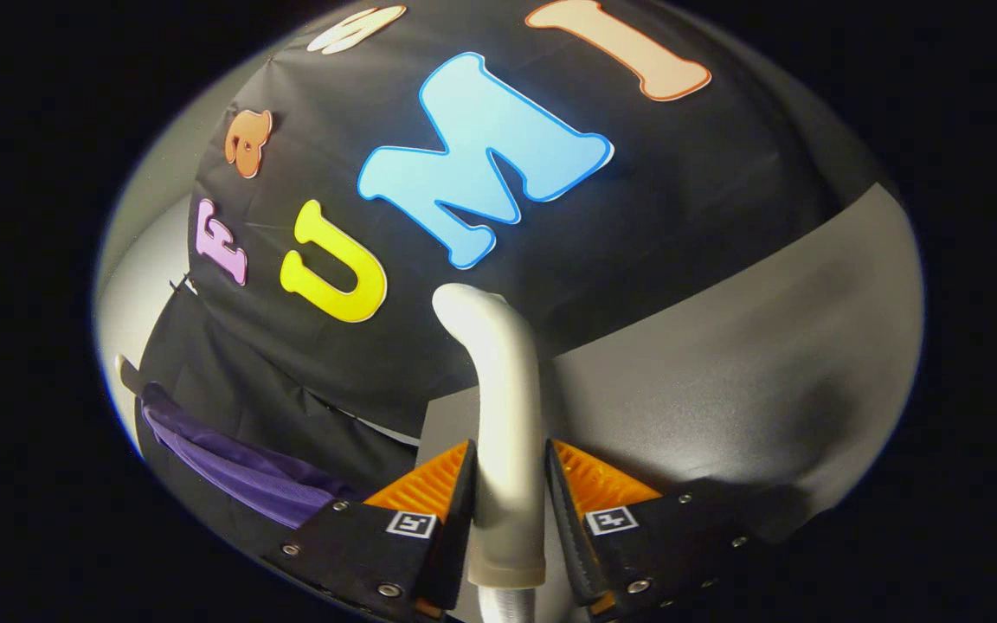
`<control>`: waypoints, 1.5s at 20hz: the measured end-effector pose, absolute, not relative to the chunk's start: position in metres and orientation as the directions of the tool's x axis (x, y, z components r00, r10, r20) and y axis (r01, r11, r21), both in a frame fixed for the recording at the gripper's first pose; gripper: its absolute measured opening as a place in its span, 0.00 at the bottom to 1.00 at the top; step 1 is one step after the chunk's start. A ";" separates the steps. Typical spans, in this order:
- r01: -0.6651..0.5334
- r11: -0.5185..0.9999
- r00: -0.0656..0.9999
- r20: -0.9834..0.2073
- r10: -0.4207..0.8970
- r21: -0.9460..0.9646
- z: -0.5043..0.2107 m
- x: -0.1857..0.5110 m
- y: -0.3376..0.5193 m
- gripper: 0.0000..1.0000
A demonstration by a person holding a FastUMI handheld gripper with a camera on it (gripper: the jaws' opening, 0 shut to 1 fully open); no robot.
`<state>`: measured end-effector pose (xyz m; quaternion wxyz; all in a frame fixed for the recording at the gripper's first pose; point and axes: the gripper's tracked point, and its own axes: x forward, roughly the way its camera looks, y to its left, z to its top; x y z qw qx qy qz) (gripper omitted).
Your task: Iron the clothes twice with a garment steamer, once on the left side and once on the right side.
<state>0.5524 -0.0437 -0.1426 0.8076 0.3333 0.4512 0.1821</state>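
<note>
I have my tool closed on the steamer handle, one finger pressed against each side of the pale, rounded stem, so the grip is narrow and firm with no slack showing. The handle rises straight out from between the fingers and bends over at its top toward the booth's dark wall; below the fingers a ribbed hose end hangs from its base. I hold it low on the stem, I think, because that keeps the bent head free to lead and lets the hose trail underneath without fouling the fingers. The steam face itself is turned away from me, so I cannot tell how it sits against anything. The clothes — a purple garment in loose folds — lie off to the left of my left finger, draped against the dark cloth and well apart from the steamer's head. The head is not yet on the fabric, so by my judgement neither the left pass nor the right pass is under way here; the next move would call for swinging the head leftward and down to meet the purple cloth. A grey panel runs behind the handle on the right side. As for writing, I can read no brand on the steamer — its shell looks plain. Each finger carries a small square black-and-white marker, a pattern rather than words.
</note>
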 end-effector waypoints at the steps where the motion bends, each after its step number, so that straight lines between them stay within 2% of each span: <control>1: 0.013 0.711 0.528 -0.608 0.592 0.704 -0.142 0.551 -0.044 0.44; 5: -0.012 0.685 0.597 -0.544 0.589 0.728 -0.112 0.548 -0.045 0.35; 8: -0.067 0.708 0.648 -0.509 0.567 0.703 -0.094 0.533 -0.045 0.34; 12: -0.116 0.752 0.658 -0.517 0.547 0.649 -0.092 0.490 -0.039 0.34; 15: -0.156 0.780 0.706 -0.484 0.517 0.607 -0.080 0.461 -0.038 0.34; 20: -0.192 0.847 0.811 -0.407 0.421 0.496 -0.042 0.421 -0.037 0.34; 24: -0.207 0.868 0.851 -0.355 0.388 0.451 -0.002 0.381 -0.015 0.34; 28: -0.209 0.904 0.923 -0.230 0.308 0.372 0.050 0.332 0.011 0.34; 30: -0.215 0.924 0.934 -0.209 0.288 0.315 0.065 0.306 0.028 0.34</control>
